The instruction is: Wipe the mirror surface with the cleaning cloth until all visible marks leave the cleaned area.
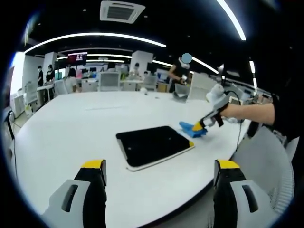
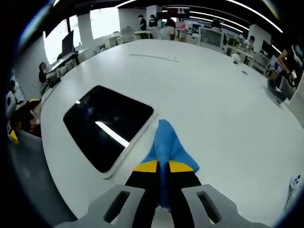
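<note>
Open office: white round table (image 1: 71,137), ceiling light strips (image 1: 95,35), distant desks (image 1: 114,83).

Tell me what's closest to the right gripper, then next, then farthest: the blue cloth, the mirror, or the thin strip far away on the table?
1. Blue cloth: pinched in the right gripper.
2. Mirror: just left of the cloth.
3. Thin strip: far across the white table.
</note>
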